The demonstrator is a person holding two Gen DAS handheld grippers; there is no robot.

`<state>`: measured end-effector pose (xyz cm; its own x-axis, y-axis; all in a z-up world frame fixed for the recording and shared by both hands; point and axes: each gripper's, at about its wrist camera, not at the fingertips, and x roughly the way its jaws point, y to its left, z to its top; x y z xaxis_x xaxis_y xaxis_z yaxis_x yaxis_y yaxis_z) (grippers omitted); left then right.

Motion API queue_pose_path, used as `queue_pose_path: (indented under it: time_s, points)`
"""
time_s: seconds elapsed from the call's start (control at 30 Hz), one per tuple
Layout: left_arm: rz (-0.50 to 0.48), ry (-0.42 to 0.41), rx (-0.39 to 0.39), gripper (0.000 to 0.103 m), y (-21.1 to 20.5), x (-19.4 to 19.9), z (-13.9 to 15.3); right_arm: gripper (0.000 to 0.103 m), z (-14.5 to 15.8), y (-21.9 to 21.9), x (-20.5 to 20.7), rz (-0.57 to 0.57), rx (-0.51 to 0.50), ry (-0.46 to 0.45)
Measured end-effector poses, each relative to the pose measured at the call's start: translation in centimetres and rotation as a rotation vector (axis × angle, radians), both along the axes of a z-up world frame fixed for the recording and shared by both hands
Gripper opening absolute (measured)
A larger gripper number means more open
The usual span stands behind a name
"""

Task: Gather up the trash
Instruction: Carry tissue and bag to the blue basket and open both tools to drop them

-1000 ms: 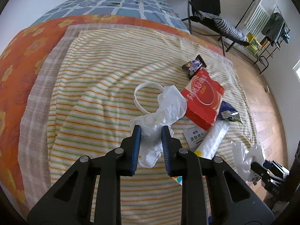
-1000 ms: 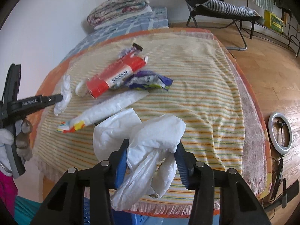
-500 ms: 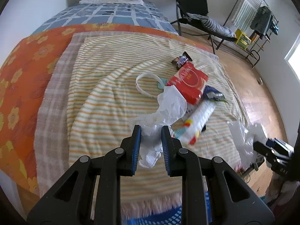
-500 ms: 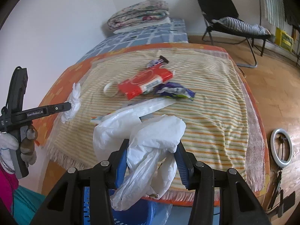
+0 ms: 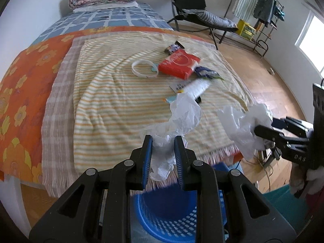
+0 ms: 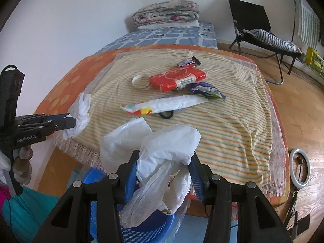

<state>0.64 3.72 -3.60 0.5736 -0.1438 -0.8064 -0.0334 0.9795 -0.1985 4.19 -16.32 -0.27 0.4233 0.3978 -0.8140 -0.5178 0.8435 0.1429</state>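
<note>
My left gripper [image 5: 162, 145] is shut on a crumpled white tissue [image 5: 182, 119], held past the bed's near edge above a blue mesh basket [image 5: 168, 220]. My right gripper [image 6: 164, 174] is shut on a bunched white plastic bag [image 6: 162, 151], also over the blue basket [image 6: 149, 226]. In the right wrist view the left gripper [image 6: 69, 120] shows at the far left with the tissue [image 6: 81, 113]. In the left wrist view the right gripper [image 5: 261, 129] shows at the right with the bag [image 5: 243, 125]. On the striped blanket lie a red packet [image 5: 179, 63], a long white wrapper [image 6: 164, 105] and a purple wrapper [image 6: 206, 90].
A white ring [image 5: 143, 70] and a small dark wrapper [image 5: 174, 47] also lie on the bed. Folded quilts [image 6: 166, 13] sit at its far end. A black folding chair [image 6: 261, 30] and a ring light [image 6: 299, 171] stand on the wooden floor to the right.
Both grippers have drawn back from the bed with their loads and now hang past its near edge over the blue basket, which has come into view. The items on the blanket stayed put.
</note>
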Motion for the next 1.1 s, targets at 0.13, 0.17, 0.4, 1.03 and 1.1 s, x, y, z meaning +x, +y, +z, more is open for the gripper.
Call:
queue_pose_path:
  time_s: [0.13,0.17,0.4,1.03,1.1]
  points:
    - [-0.014,0.008,0.003,0.021,-1.0,-2.0,-0.6,0.049,-0.3,0.4,-1.6,0.029,-0.024,-0.006]
    - [-0.018,0.010,0.002,0.021,-1.2,-2.4,-0.7,0.049,-0.5,0.5,-2.0,0.037,-0.029,-0.003]
    - [-0.037,0.041,-0.013,0.021,-2.4,-4.8,-2.2,0.050,-2.7,1.1,-4.1,0.082,-0.067,0.037]
    - [-0.103,0.112,0.006,0.027,-5.0,-6.8,-5.1,0.054,-5.9,2.5,-6.7,0.151,-0.141,0.081]
    - [-0.106,0.114,0.009,0.028,-5.1,-6.8,-5.1,0.054,-5.8,2.5,-6.8,0.152,-0.140,0.080]
